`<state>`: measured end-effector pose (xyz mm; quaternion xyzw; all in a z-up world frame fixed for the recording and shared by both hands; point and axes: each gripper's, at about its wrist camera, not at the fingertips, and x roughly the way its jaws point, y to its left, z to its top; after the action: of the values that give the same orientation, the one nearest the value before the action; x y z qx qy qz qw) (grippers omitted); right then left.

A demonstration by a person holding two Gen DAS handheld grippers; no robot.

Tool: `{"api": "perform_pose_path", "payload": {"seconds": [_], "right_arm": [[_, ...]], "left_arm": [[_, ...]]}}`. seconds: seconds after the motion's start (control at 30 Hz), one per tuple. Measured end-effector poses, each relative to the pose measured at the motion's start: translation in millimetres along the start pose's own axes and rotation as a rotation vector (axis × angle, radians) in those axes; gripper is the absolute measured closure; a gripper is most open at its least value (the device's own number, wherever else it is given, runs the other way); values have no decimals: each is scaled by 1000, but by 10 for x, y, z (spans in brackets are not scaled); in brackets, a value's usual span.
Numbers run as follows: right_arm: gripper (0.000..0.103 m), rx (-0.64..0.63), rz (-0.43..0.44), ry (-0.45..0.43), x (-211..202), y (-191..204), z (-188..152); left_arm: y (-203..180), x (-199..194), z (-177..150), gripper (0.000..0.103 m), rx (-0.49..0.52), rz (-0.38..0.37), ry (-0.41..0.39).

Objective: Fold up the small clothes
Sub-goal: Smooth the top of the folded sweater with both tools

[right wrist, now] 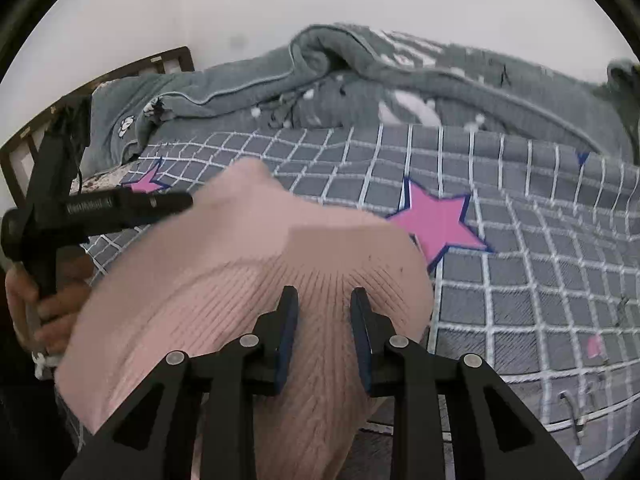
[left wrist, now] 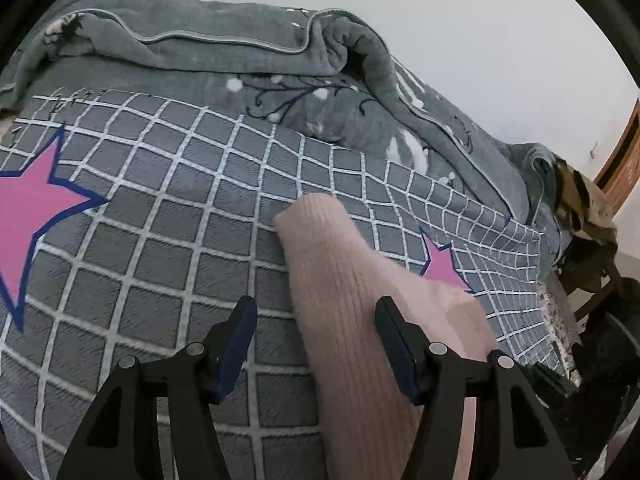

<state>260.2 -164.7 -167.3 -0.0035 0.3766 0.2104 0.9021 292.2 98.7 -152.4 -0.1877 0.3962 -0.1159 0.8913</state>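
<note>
On the bed [left wrist: 160,264], one pink knit garment [right wrist: 248,280] is lying bunched; right gripper [right wrist: 325,300] is pinching its ribbing, left gripper [left wrist: 316,312] is gaping half-open over it, lower edge cut off.

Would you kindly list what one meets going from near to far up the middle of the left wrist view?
Left gripper → pink ribbed garment → grey checked bedcover → crumpled grey blanket → white wall.
</note>
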Motion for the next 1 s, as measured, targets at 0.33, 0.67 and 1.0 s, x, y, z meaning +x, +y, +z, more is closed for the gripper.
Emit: {"api": "perform_pose_path", "payload": {"seconds": [0.33, 0.67, 1.0], "right_arm": [[77, -31, 11, -36, -73, -92, 165], [77, 61, 18, 10, 195, -346, 142], [71, 138, 74, -22, 185, -493, 73]], "left_arm": [[-13, 167, 126, 41, 22, 106, -31], [-77, 421, 179, 41, 77, 129, 7], [-59, 392, 98, 40, 78, 129, 5]]}}
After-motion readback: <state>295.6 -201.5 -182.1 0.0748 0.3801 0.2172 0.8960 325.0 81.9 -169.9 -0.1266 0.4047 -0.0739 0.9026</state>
